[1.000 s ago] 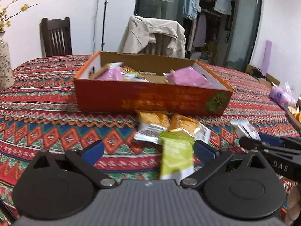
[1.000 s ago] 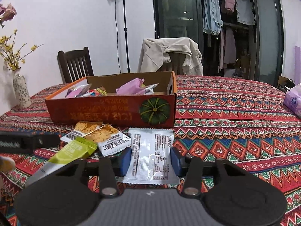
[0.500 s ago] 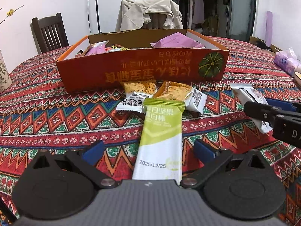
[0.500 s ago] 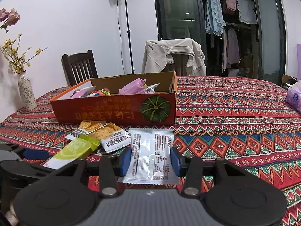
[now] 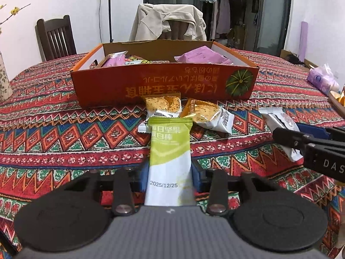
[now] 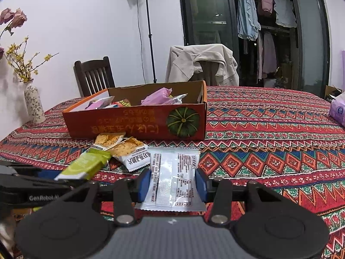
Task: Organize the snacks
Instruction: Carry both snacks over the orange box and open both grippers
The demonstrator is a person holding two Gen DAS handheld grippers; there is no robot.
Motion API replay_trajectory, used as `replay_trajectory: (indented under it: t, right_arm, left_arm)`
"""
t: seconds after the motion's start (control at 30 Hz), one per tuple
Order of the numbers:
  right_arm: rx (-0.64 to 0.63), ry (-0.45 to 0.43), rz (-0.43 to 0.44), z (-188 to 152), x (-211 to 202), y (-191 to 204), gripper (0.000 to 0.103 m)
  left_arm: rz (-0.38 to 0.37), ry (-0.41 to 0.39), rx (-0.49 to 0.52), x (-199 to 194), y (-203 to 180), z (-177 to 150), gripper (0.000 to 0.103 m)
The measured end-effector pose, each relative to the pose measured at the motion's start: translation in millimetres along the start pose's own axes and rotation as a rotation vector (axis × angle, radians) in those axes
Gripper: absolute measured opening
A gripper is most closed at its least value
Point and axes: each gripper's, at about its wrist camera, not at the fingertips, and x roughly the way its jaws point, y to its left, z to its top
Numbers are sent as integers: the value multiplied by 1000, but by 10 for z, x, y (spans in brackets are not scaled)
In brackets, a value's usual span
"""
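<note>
Orange box (image 5: 163, 87): sitting mid-table, part filled. Left gripper (image 5: 170, 178): jaws just closing onto green bar (image 5: 170, 149), lying at table's near edge. Right gripper (image 6: 172, 182): pinching white packet (image 6: 173, 172). Advice: lifting both level, clearing box's front wall.

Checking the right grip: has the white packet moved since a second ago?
No. The white packet sits between the right gripper pads, equally near the orange box.
</note>
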Motion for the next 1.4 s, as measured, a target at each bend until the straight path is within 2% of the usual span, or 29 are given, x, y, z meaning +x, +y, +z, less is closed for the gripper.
replay_trajectory:
  t: [0.13, 0.47, 0.87, 1.17, 1.4]
  right_arm:
    - [-9, -4, -5, 19, -21, 36, 44]
    - [-13, -38, -6, 152, -62, 92, 44]
    - [5, -123, -26, 660, 11, 104, 44]
    - [33, -139, -40, 1123, 402, 96, 44]
    - [53, -144, -46, 1434, 849, 144, 44]
  left_arm:
    - [-15, -18, 0, -52, 9, 4, 38]
    - [-49, -125, -18, -310, 92, 227, 38]
    - [-66, -250, -67, -398, 239, 888, 38]
    - [-48, -286, -98, -207, 337, 1393, 38]
    - [-28, -291, -148, 122, 498, 1735, 38]
